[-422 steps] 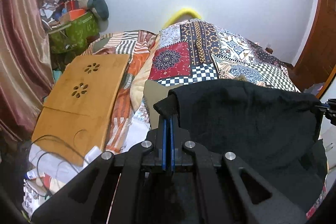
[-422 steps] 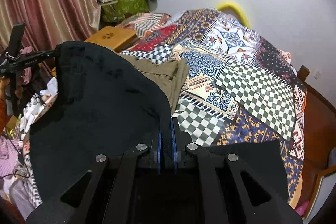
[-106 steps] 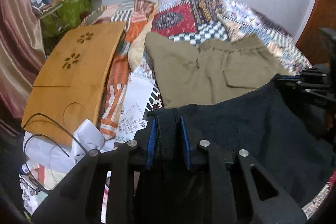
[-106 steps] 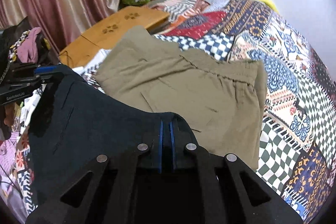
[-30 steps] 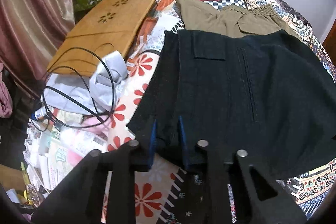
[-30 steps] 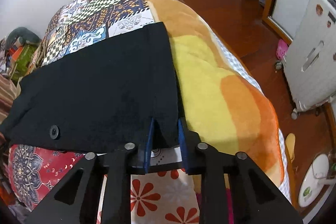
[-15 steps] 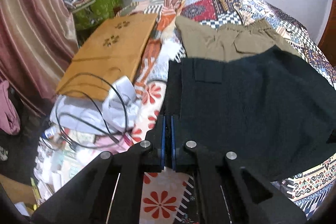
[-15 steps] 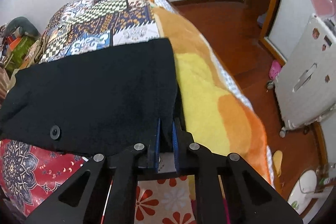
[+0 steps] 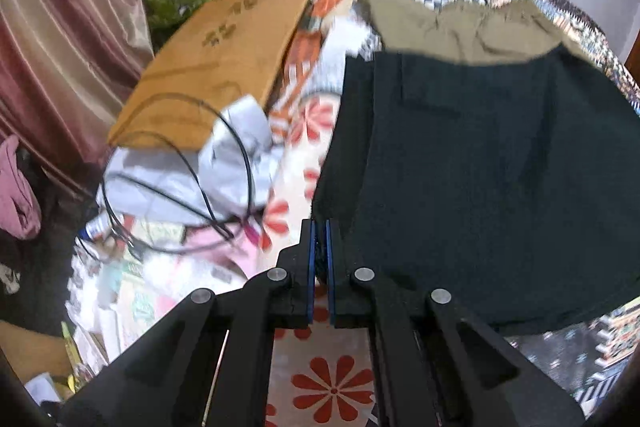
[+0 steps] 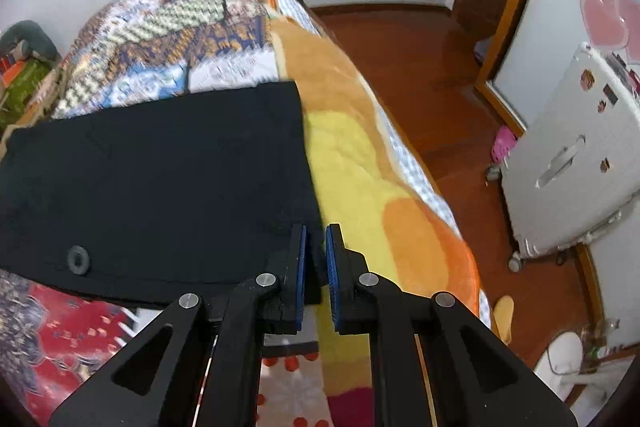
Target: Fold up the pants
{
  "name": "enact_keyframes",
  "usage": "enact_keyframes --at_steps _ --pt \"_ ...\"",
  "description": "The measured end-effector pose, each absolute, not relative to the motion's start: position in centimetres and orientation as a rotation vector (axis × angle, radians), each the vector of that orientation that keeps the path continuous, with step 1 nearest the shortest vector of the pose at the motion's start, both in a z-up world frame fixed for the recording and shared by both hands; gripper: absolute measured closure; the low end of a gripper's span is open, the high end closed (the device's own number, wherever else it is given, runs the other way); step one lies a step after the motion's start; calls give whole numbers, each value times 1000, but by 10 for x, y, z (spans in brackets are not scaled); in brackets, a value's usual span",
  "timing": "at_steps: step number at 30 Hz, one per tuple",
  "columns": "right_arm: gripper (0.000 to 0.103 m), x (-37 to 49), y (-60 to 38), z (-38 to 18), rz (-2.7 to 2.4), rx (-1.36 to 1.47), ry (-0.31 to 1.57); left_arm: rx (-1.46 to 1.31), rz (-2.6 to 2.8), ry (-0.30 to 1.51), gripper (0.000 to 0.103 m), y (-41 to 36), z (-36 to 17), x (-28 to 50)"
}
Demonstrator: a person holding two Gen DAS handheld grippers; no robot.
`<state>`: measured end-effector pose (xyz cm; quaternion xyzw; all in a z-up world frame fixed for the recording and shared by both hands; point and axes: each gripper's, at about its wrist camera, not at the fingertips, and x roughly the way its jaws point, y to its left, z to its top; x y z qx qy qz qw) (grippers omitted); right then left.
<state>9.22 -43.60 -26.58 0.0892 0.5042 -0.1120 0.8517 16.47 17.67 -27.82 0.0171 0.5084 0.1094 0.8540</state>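
Black pants (image 9: 492,167) flat; left gripper (image 9: 319,239) pinching corner.

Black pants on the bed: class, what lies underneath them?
The black pants lie over the near edge of the olive pants and the patterned bedspread; whatever lies beneath their middle is hidden.

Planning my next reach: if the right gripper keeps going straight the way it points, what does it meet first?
The black pants: their near corner already sits between the right gripper fingers, so it pushes into that fabric, though depth is unclear.
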Motion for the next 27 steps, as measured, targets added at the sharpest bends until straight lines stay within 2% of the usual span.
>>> enact_keyframes --at_steps 4,6,9,10,11,12,14,17,19,22,27 --pt "99 87 -449 -271 -220 281 1091 22 232 1054 99 177 -273 161" --pt "99 86 -451 -262 -226 289 1075 32 239 1055 94 176 -265 161" --pt "95 91 -445 -243 -212 278 1050 23 234 1019 80 169 -242 161" --pt "93 94 -442 -238 -198 275 1042 16 222 999 72 166 -235 161" --pt "84 98 -436 -232 -175 271 1030 13 207 976 63 160 -227 161" --pt "72 104 -428 -224 -141 264 1014 20 183 947 61 150 -217 161" --pt "56 115 -404 -207 -54 237 964 35 133 912 54 130 -205 162" --pt "54 131 -368 -193 75 194 938 54 33 880 44 92 -194 167" --pt "53 144 -343 -188 174 194 927 73 -27 875 41 66 -195 170" --pt "45 158 -304 -192 295 191 940 98 -95 903 41 31 -207 175" --pt "45 171 -244 -215 434 105 1010 98 -160 991 41 0 -237 173"
